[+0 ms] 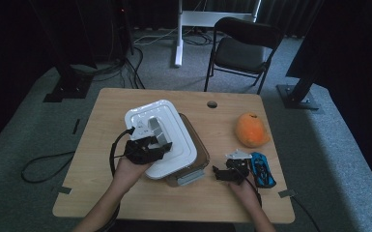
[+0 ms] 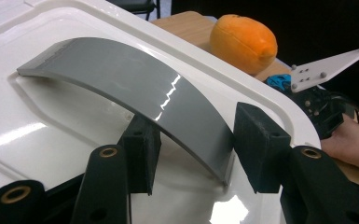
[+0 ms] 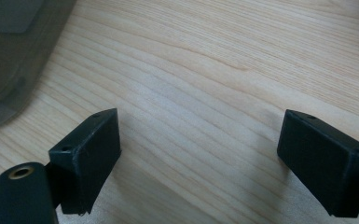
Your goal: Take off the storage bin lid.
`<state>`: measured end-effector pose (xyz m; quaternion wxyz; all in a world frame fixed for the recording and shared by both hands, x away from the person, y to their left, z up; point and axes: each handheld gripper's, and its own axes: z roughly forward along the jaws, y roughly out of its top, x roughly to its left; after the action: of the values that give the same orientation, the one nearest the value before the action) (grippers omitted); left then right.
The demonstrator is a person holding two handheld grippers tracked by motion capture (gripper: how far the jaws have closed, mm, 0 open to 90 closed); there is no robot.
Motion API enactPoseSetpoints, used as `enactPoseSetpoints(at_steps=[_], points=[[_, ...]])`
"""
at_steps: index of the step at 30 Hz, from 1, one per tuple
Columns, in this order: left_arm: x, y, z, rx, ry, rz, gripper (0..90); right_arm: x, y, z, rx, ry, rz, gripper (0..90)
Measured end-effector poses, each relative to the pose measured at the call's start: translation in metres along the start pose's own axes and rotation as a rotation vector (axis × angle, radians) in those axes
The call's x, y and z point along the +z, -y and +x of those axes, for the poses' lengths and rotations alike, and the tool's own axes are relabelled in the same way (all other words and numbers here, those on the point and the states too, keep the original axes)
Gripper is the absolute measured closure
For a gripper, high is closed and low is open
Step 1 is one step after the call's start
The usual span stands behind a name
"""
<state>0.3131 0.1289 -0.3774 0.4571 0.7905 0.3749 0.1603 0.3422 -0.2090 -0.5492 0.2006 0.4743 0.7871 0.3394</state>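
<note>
Left gripper (image 2: 191,149) fingers spread, straddling near end of grey handle (image 2: 121,84) on white lid (image 2: 51,140); handle's long axis runs away from fingers. Right gripper (image 3: 200,158) fingers spread over bare worktop (image 3: 214,70), farther off.

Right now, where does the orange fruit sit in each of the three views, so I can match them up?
High view: the orange fruit lies right of centre on the table, beyond the right gripper.
Left gripper view: upper centre-right, past the white lid.
Right gripper view: not in it.
Shared landmark: the grey lid handle, straddled by the left gripper.
</note>
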Motion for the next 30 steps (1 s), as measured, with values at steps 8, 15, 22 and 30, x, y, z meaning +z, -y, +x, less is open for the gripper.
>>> enactPoseSetpoints(at_steps=[8, 15, 22, 30], points=[[-0.009, 0.007, 0.008, -0.003, -0.013, 0.002, 53.2, 0.0, 0.0, 0.0, -0.002, 0.001, 0.0, 12.4], [-0.018, 0.012, 0.015, -0.005, -0.029, -0.005, 54.8, 0.0, 0.0, 0.0, 0.0, 0.0, 0.001, 12.4], [-0.025, 0.018, 0.021, -0.006, -0.032, -0.004, 54.8, 0.0, 0.0, 0.0, 0.0, 0.0, 0.001, 12.4], [-0.037, 0.027, 0.029, -0.007, -0.046, 0.002, 54.8, 0.0, 0.0, 0.0, 0.0, 0.0, 0.001, 12.4]])
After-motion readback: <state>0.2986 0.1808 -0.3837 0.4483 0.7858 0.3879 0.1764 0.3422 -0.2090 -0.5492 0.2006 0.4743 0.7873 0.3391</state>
